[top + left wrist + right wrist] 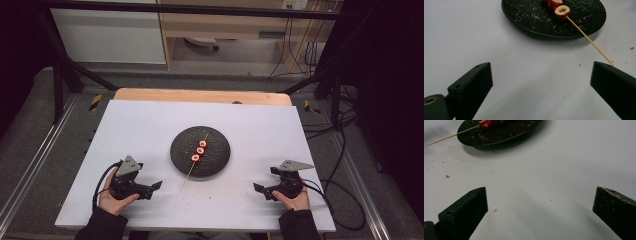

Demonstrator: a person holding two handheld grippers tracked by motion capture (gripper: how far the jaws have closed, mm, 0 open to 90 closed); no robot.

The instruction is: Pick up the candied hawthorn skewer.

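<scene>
Work looks nearly untouched: skewer (196, 159) with three red pieces lies on the black plate (218, 161) at frame centre, while left gripper (156, 185) and right gripper (257, 188) rest on the desk (150, 125), fingers apart, empty.

No text, label or number can be read (anywhere here).

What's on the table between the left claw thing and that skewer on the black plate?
Nothing solid: bare white table with a few crumbs separates the open left gripper from the skewer, best shown in the left gripper view. The stick's bare end overhangs the plate.
</scene>
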